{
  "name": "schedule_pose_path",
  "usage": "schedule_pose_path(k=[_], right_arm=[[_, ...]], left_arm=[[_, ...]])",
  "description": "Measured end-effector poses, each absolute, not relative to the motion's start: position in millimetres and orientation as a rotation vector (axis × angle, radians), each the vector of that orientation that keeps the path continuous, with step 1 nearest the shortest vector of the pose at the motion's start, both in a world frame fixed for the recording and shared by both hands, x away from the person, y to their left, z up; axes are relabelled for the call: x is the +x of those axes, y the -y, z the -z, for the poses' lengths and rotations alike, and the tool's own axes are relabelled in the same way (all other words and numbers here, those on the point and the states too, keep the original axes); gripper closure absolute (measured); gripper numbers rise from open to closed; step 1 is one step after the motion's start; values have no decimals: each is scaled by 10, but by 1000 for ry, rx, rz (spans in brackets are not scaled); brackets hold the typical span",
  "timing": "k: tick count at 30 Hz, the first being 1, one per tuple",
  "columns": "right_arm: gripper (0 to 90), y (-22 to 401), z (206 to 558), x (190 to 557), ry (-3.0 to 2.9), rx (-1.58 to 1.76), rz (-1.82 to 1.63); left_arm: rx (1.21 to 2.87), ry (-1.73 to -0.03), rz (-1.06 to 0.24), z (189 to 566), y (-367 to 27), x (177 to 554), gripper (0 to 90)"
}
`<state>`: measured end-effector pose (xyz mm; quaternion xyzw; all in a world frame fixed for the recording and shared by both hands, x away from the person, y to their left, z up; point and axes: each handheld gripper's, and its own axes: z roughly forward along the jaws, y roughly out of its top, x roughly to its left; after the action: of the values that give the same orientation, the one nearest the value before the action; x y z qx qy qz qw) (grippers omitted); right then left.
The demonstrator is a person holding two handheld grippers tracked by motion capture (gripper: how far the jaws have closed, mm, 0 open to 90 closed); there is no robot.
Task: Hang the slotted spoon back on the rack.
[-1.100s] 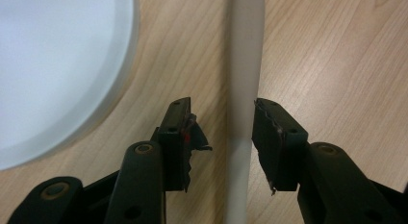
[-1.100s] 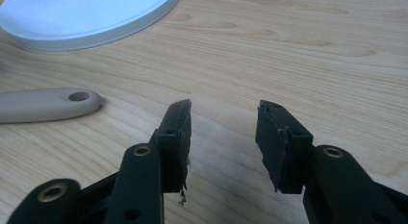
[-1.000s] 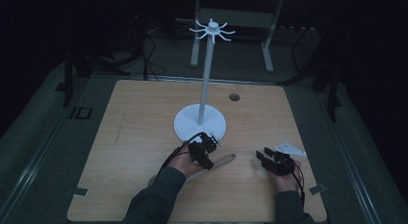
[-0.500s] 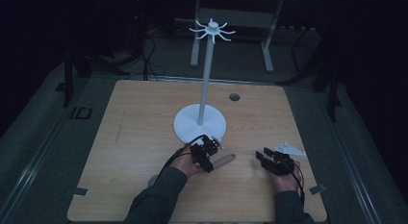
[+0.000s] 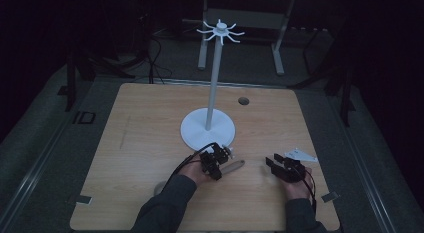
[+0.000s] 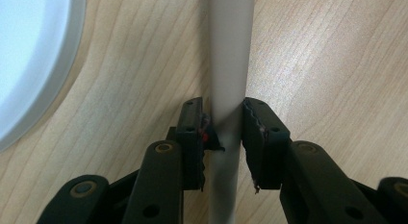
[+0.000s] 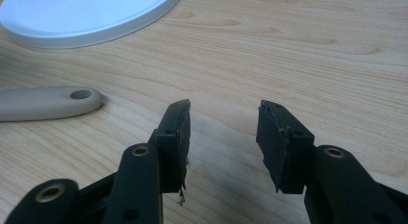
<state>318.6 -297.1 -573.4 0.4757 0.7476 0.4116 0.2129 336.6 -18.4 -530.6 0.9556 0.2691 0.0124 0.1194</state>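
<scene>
The beige handle (image 6: 230, 89) ran up mid-frame between the left gripper's (image 6: 226, 132) just-closing jaws, apparently clamped; the right gripper (image 7: 222, 137) stood open, empty.

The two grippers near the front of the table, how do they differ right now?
The left gripper is shut on the beige handle, its jaws having just been closing; the right gripper is open with only bare table between its jaws. The left gripper sits close by the white stand base; the right gripper sits farther off. Both have black jaws, each held in a hand.
</scene>
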Motion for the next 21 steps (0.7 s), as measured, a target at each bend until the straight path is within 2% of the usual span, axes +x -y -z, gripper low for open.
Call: schedule_pose_path(k=[21], right_arm=[[553, 2973, 5741, 3191, -2077, 1320, -1139]], left_arm=[[2814, -797, -59, 5336, 216, 3360, 745]])
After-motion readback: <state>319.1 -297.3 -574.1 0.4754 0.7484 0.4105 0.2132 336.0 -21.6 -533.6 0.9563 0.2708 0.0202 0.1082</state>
